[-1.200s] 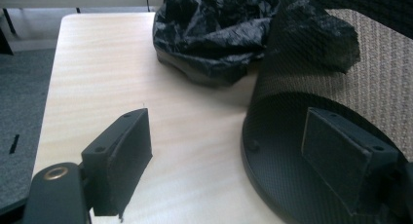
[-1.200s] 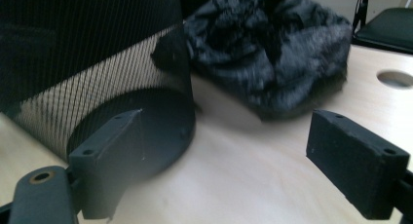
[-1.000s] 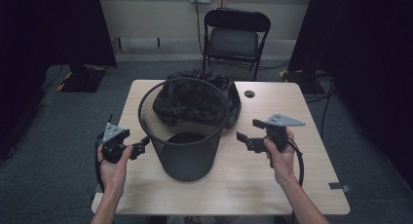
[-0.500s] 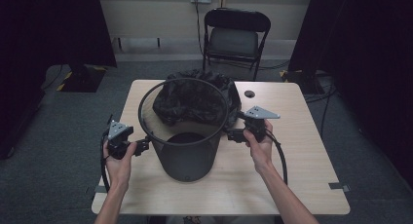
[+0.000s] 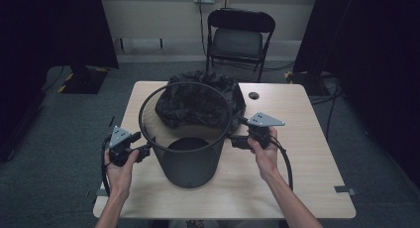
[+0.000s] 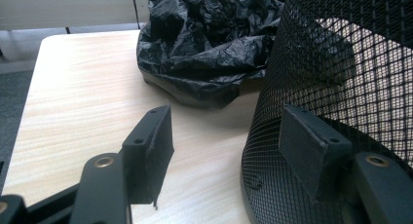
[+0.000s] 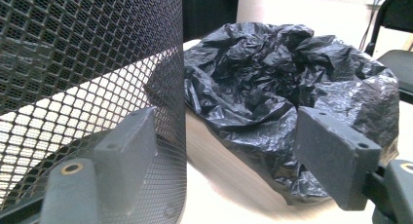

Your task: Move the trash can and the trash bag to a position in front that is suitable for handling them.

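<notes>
Black mesh bin mid-table | left gripper closing, jaws astride its wall, not yet pinching | right gripper likewise | crumpled bag just behind.

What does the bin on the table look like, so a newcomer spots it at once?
On the light wooden table in front of the folding chair, look at the middle, between the left gripper and the right gripper. The wire mesh bin stands upright there, round, black and see-through. Unlike the crumpled black plastic bag right behind it, it is rigid, with an open rim.
</notes>
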A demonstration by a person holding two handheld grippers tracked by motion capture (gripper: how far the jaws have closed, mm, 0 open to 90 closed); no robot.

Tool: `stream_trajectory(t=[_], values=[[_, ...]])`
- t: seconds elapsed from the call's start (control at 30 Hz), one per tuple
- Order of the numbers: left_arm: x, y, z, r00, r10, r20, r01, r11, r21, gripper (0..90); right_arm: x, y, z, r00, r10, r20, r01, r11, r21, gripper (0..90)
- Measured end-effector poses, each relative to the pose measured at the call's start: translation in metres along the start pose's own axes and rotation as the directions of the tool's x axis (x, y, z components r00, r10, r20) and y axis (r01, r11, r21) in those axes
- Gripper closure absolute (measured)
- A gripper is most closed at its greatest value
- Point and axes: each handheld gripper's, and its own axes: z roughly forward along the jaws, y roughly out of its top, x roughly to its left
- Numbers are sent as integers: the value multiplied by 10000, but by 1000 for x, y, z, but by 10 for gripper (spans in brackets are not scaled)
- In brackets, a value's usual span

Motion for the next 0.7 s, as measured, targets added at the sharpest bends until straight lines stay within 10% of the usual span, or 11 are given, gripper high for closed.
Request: stream_trajectory(t=[0.7], values=[[-50, -6, 6, 9873, 594, 1475, -670, 9967, 469, 446, -12, -22, -61, 9998, 102, 153, -102, 9999, -51, 230]])
